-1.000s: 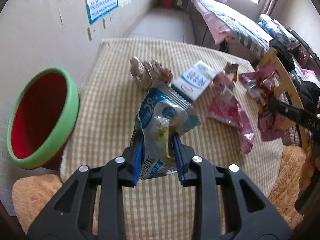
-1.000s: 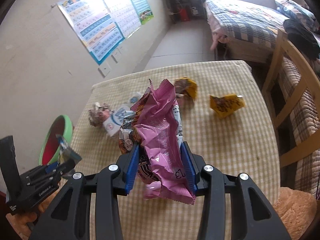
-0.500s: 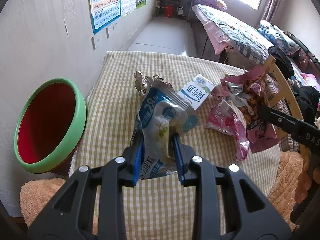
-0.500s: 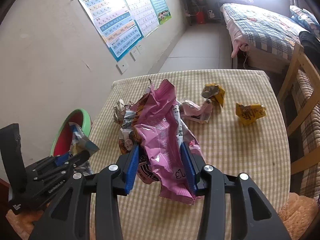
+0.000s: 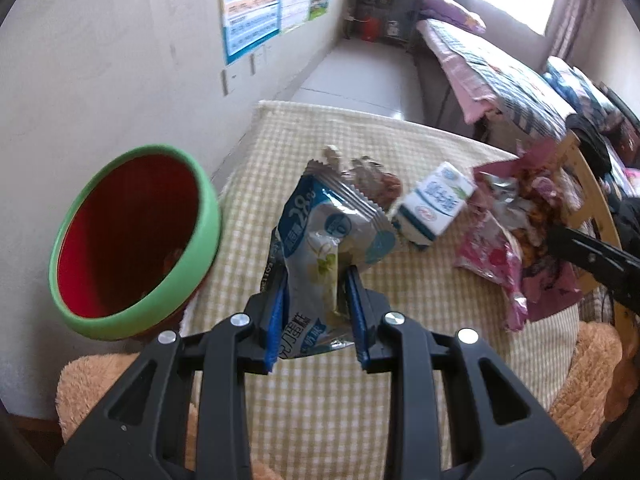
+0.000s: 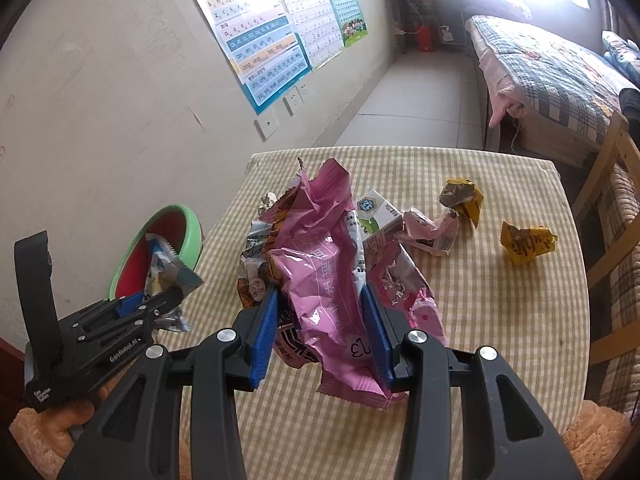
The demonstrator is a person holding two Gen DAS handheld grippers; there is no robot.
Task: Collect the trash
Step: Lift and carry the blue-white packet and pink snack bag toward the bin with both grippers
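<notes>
My left gripper (image 5: 314,280) is shut on a blue and white snack wrapper (image 5: 324,236), held above the checked table (image 5: 304,392) just right of the red bin with a green rim (image 5: 132,236). My right gripper (image 6: 322,300) is shut on a pink wrapper (image 6: 320,264) bunched with other wrappers, above the table's near left. A white and blue milk carton (image 5: 436,204), a crumpled brown wrapper (image 5: 376,180) and a pink wrapper (image 5: 492,264) lie on the table. Two yellow wrappers (image 6: 528,240) (image 6: 462,196) lie at the right. The left gripper (image 6: 160,296) shows near the bin (image 6: 168,240).
The wall with posters (image 6: 260,40) runs along the table's left side. A wooden chair (image 6: 608,184) stands at the right edge, a bed (image 6: 552,68) beyond it. Plush brown cushions (image 5: 116,384) sit at the table's near edge.
Both grippers have moved left toward the bin, still holding their wrappers. The bin looks nearer in both views.
</notes>
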